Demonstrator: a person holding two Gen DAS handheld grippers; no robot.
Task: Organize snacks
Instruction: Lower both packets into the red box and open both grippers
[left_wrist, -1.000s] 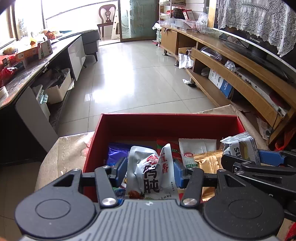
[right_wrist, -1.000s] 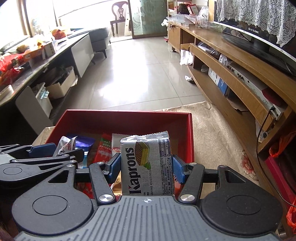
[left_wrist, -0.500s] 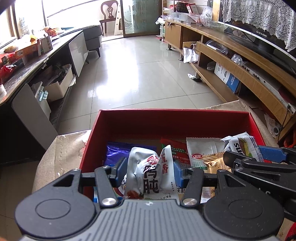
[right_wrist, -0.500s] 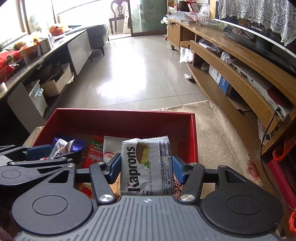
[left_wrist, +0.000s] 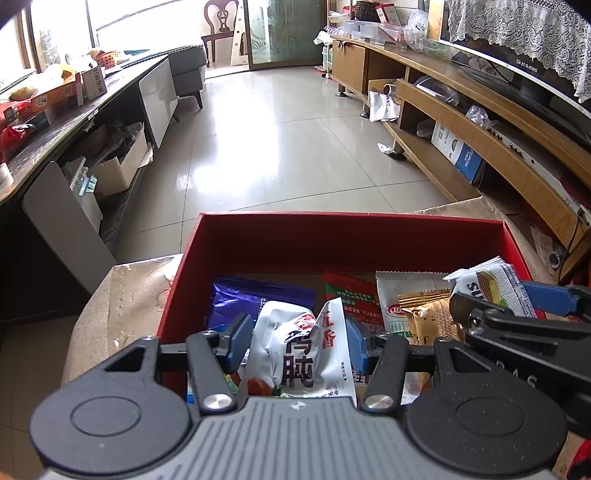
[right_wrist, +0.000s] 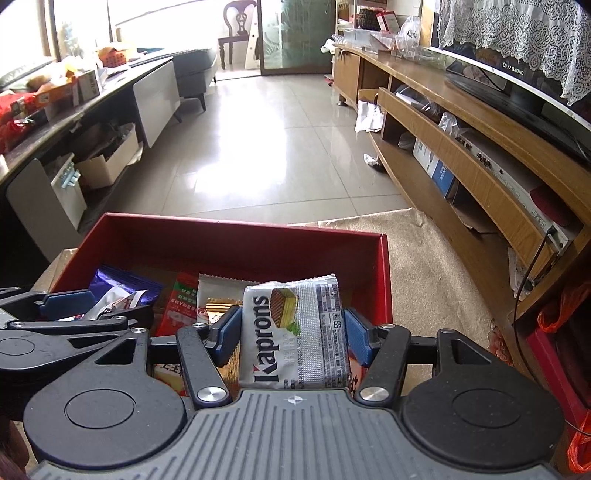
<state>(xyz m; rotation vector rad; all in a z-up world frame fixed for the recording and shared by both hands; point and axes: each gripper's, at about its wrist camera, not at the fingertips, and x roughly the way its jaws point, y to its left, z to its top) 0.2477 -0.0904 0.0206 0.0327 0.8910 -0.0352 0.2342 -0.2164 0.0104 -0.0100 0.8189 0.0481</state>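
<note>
Between the right claw's (right_wrist: 293, 334) opening pads, the Kaprons wafer pack (right_wrist: 295, 332) should be released low over the red box (right_wrist: 229, 243); a white pouch (left_wrist: 299, 347) is pinched by the left claw (left_wrist: 295, 341).

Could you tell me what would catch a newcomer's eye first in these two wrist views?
Most striking is the red box in the foreground, its floor strewn with snack packets. Over it, the left gripper pinches a crumpled white pouch with Chinese lettering. Beside it, the right gripper has a Kaprons wafer pack between its jaws, which are opening.
</note>
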